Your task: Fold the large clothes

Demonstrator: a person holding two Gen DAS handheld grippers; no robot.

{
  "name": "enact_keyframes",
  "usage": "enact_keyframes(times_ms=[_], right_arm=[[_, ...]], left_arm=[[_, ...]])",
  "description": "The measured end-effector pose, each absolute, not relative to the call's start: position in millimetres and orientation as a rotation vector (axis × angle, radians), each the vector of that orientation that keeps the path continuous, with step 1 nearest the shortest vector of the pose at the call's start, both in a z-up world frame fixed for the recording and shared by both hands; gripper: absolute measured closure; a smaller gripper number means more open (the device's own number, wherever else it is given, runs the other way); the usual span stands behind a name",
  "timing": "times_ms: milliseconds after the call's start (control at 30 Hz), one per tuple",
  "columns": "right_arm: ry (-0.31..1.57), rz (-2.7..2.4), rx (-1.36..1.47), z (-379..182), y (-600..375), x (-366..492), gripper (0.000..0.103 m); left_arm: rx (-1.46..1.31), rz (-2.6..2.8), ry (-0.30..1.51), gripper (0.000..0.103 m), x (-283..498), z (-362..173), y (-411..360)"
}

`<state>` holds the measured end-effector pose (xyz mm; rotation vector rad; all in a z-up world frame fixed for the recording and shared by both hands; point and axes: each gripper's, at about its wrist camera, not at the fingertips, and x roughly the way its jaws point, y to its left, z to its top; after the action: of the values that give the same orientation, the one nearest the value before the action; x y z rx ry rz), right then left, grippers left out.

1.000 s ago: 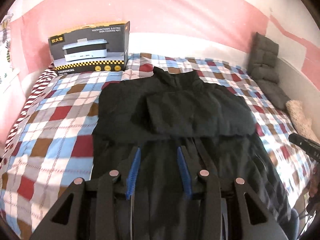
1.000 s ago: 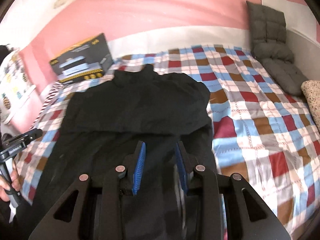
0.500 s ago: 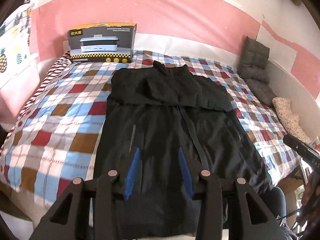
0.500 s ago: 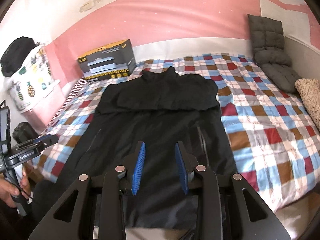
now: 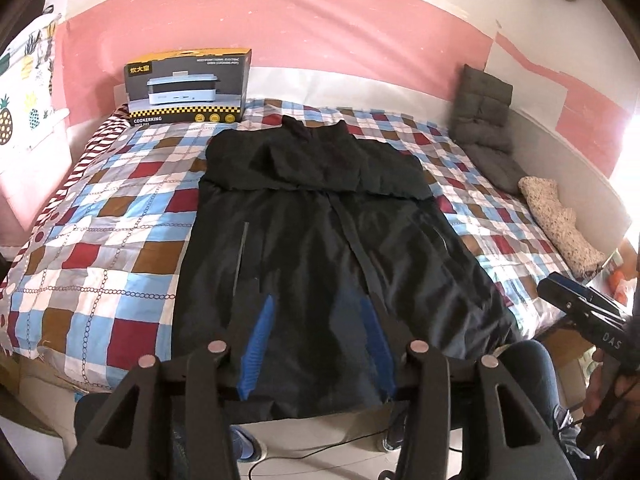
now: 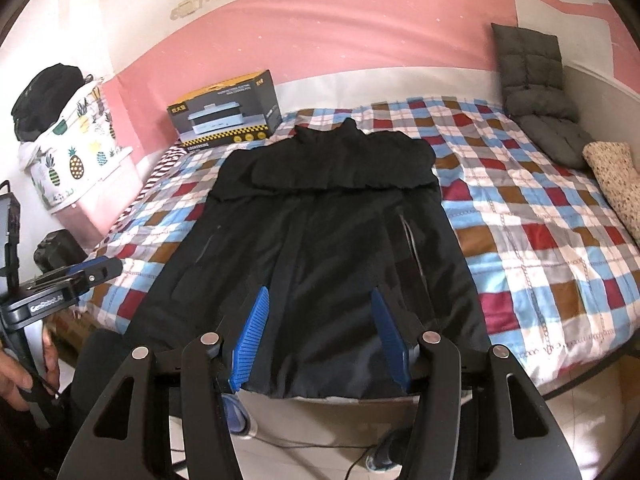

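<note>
Coat: long black coat [image 5: 320,240] lies flat down the checked bedspread [image 5: 120,216], collar toward the pink wall, sleeves folded across the chest, hem hanging over the near edge of the bed.
Left gripper: left gripper [image 5: 316,340] hovers over the hem, jaws opening, nothing between them.
Right gripper: right gripper [image 6: 320,336] likewise, jaws opening and empty.
Risk: slick fabric, as I judge it; a pinch on the top layer alone could drag the folded sleeves askew.
Left view only: the right gripper's handle at the edge.
Right view only: pineapple-print bag [image 6: 72,152], and the appliance box [image 6: 226,110] seen corner-on.
</note>
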<state>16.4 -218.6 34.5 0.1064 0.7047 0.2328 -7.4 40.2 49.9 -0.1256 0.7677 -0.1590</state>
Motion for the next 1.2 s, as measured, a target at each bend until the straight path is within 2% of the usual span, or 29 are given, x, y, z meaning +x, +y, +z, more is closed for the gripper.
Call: enact_keyframes(times_ms=[667, 800, 967, 1200], right_arm=[[0.839, 0.159, 0.203, -20.2, -265.0, 49.4, 0.048], [0.878, 0.136, 0.238, -33.5, -286.2, 61.3, 0.037], [0.92, 0.084, 0.264, -48.0, -319.6, 78.7, 0.037], [1.014, 0.06, 0.39, -80.6, -363.4, 106.0, 0.037]], left_arm=[[-0.152, -0.062, 0.851, 0.054, 19.1, 4.5, 75.5], [-0.184, -0.023, 0.866, 0.054, 30.5, -9.0, 100.3], [-0.236, 0.047, 0.914, 0.043, 44.8, -34.7, 135.6], [-0.333, 0.017, 1.057, 0.041, 64.7, -85.0, 162.0]])
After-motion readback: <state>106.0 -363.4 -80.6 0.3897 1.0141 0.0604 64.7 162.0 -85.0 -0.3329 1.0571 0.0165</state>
